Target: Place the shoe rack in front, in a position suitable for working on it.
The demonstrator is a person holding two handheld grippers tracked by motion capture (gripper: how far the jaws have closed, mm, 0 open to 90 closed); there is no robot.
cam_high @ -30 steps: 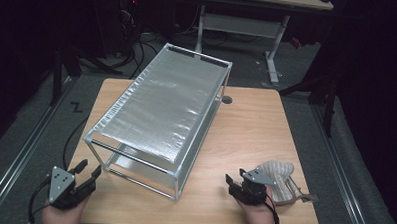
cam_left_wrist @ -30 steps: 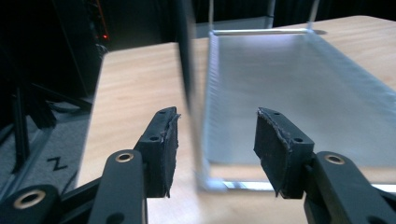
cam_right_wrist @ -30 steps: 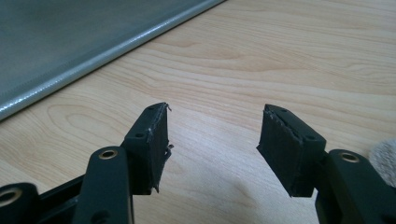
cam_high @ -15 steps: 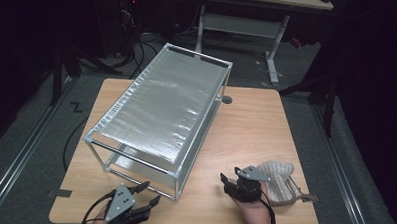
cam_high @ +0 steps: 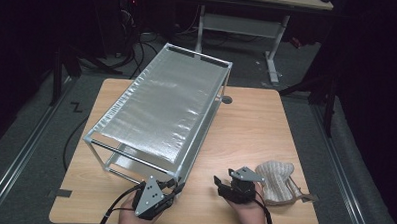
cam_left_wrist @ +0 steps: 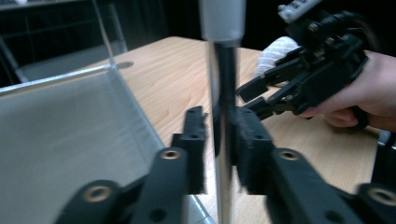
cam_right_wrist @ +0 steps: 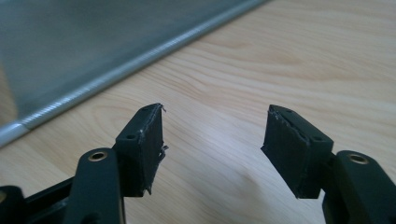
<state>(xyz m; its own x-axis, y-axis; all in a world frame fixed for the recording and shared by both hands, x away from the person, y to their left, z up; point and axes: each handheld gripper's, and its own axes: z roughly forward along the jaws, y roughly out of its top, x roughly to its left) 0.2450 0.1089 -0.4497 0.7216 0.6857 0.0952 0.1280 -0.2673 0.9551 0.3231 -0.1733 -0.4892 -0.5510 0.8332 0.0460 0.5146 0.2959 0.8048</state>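
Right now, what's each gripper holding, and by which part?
Left gripper is shut on the metal rack's near corner post. Right gripper is open, holding nothing.

- High view: fixed overhead, facing forward and down on the whole table (cam_high: 266, 129).
- Left gripper view: very near, along its jaws at the rack's corner post (cam_left_wrist: 223, 116), the right gripper (cam_left_wrist: 261, 95) beyond.
- Right gripper view: low, close to the tabletop, facing the rack's base rail (cam_right_wrist: 126, 70).
- All three share the rack (cam_high: 161, 105).
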